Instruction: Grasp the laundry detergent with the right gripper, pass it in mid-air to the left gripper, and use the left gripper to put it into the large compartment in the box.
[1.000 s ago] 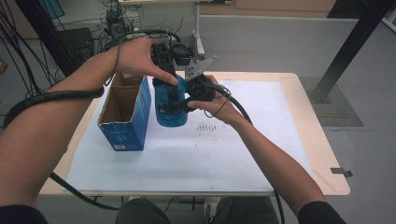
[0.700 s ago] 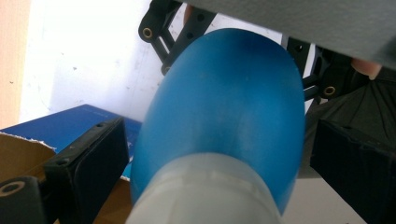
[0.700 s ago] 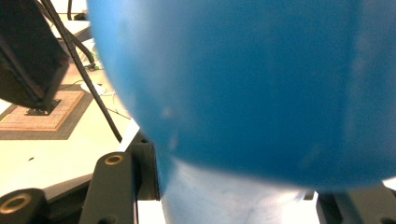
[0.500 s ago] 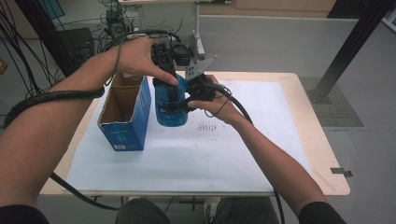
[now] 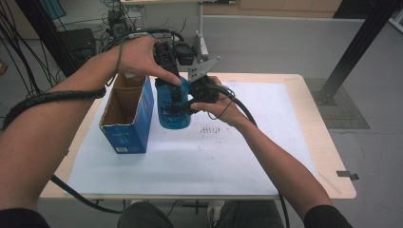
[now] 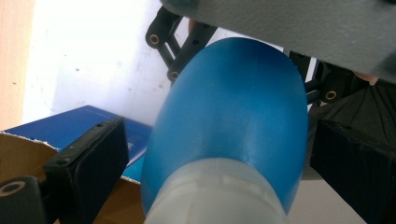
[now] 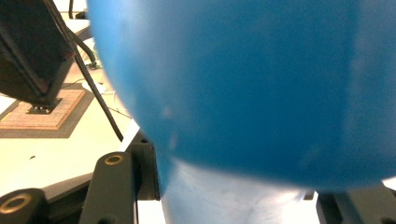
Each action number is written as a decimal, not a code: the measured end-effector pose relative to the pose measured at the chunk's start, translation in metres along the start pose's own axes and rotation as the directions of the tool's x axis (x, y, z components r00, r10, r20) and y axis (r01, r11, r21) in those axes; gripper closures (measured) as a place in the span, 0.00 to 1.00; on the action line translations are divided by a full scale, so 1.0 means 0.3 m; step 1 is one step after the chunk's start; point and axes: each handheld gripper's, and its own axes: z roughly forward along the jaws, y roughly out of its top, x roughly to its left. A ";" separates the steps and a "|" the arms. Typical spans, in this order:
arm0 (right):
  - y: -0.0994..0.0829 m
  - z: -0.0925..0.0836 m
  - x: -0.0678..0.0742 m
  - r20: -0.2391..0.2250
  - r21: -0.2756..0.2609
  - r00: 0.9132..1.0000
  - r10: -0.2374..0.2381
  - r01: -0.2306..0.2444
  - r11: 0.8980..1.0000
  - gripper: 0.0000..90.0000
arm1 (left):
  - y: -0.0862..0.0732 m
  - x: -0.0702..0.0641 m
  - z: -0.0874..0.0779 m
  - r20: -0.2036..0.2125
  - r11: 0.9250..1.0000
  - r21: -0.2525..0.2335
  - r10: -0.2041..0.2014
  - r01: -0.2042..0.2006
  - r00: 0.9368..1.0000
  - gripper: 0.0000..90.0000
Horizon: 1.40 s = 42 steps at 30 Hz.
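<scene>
Both my jaws hold the blue bottle (image 5: 173,107): my right gripper (image 5: 192,99) squeezes its round body, and my left gripper (image 5: 171,71) sits around its white cap (image 6: 219,196) from above, though I cannot tell if it pinches. The bottle stands on the white mat (image 5: 190,156), just beside the open blue box (image 5: 126,118). It looks hard, smooth and slippery, so I think holding the wide middle is best.

— Left gripper (image 5: 172,97)? 
— Comes down from above, forearm stretched across; jaws stand apart, a gap at each pad.
— Right gripper (image 5: 186,102)?
— Level, pointing left, jaws clamped; wrist bent inward.
</scene>
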 end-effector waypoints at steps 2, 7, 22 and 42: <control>0.000 -0.001 0.000 0.001 0.002 1.000 0.000 0.000 1.000 0.49 | 0.001 0.001 -0.002 -0.001 1.000 0.004 0.006 -0.006 1.000 0.06; -0.001 -0.001 -0.001 0.001 0.007 1.000 -0.001 0.001 1.000 0.49 | 0.002 0.001 -0.003 -0.004 1.000 0.002 0.007 -0.007 1.000 0.06; 0.002 0.000 0.001 -0.001 0.010 1.000 -0.001 0.001 1.000 0.49 | 0.000 0.001 -0.007 -0.004 1.000 0.000 0.006 -0.006 1.000 0.06; 0.007 0.002 0.006 -0.001 0.007 1.000 -0.008 0.008 1.000 0.49 | -0.004 -0.005 -0.014 -0.013 1.000 0.006 0.012 -0.011 1.000 0.06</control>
